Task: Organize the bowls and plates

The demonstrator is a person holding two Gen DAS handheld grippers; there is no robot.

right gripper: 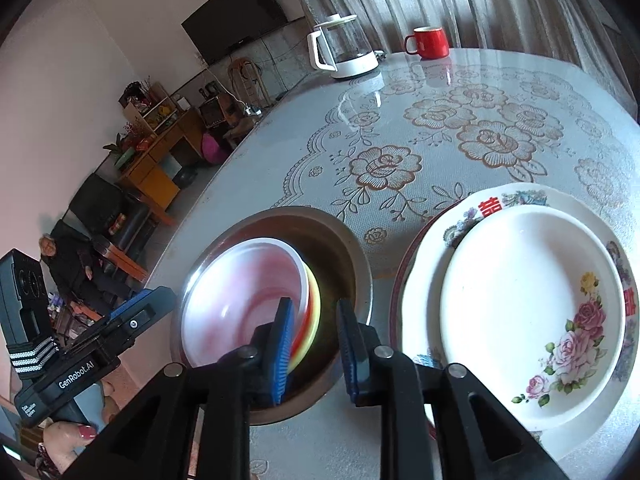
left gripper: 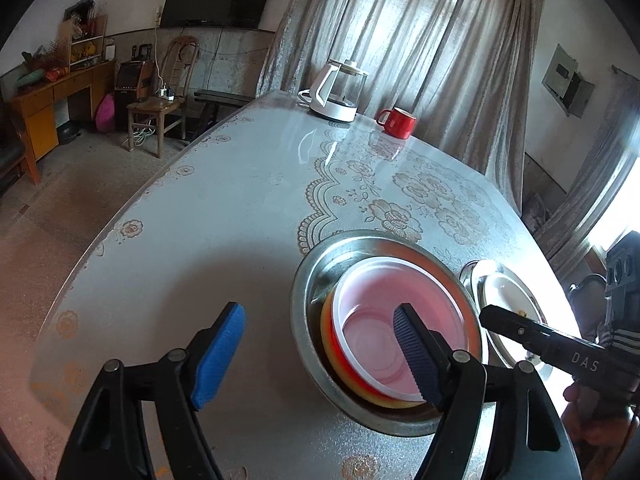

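A steel bowl (left gripper: 308, 280) (right gripper: 352, 248) sits on the table and holds nested plastic bowls: a pink-white one (left gripper: 380, 320) (right gripper: 240, 284) on top of red and yellow ones (right gripper: 310, 320). My left gripper (left gripper: 320, 332) is open, its right finger over the pink bowl and its left finger over bare table. My right gripper (right gripper: 316, 320) is open over the steel bowl's right part, its left pad beside the nested bowls' rims. To the right lies a stack of white plates (right gripper: 532, 296) (left gripper: 504, 292), the lower one flowered.
A white kettle (left gripper: 334, 92) (right gripper: 344, 48) and a red mug (left gripper: 398, 122) (right gripper: 428, 42) stand at the far edge of the lace-covered table (left gripper: 240, 208). The table's left edge drops to the floor, with a chair and a desk beyond.
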